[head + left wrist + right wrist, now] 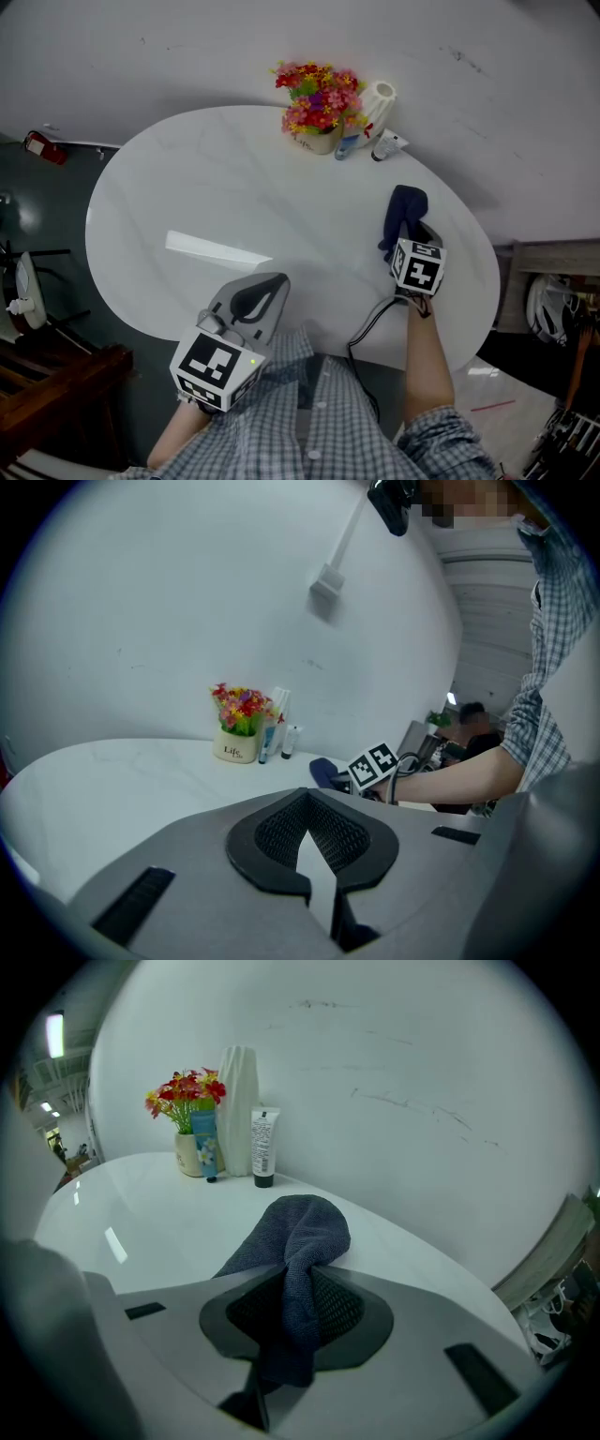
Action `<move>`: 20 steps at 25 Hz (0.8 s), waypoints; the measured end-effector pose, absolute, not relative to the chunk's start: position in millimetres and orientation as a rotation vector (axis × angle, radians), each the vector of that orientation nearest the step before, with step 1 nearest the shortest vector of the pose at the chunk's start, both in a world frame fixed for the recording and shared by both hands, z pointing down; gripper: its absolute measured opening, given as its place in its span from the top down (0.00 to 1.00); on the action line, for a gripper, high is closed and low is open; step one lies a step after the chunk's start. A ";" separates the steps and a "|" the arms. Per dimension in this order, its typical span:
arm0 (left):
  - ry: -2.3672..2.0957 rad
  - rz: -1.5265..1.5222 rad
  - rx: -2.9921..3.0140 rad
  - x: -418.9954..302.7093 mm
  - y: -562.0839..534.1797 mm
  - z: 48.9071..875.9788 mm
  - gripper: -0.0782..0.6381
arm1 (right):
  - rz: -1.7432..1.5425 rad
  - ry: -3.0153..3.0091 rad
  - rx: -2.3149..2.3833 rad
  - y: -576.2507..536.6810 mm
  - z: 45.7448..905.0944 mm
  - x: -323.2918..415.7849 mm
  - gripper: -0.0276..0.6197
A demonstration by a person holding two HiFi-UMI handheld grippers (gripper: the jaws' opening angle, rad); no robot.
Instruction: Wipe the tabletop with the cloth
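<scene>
A dark blue cloth (405,206) lies bunched on the right side of the white oval tabletop (187,187). My right gripper (407,232) is shut on its near end. In the right gripper view the cloth (302,1227) hangs pinched between the pads, its free part humped on the tabletop (141,1213) just ahead of the right gripper (295,1309). My left gripper (264,292) hovers at the table's front edge, shut with nothing in it. From the left gripper view the left gripper (314,844) looks across the bare tabletop (112,780), far from the cloth (326,771).
At the table's far edge stand a flower pot (319,111), a white ribbed vase (379,99) and two small tubes (386,146). A cable (370,323) trails from the right gripper over the front edge. Dark wooden furniture (56,375) stands on the floor at left.
</scene>
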State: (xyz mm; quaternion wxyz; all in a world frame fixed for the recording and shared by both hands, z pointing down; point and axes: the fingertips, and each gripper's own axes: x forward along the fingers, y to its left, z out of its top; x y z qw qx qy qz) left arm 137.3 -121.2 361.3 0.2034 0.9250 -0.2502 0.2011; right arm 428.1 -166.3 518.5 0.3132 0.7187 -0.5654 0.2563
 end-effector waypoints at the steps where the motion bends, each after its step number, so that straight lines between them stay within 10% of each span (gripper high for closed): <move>1: -0.701 0.561 2.579 138.4 -121.9 361.7 0.88 | 0.671 -1.486 1.893 -168.4 518.5 433.5 0.85; 20: -0.779 0.557 2.516 125.4 -122.0 369.4 0.88 | 0.716 -1.489 1.925 -200.3 517.4 463.7 0.85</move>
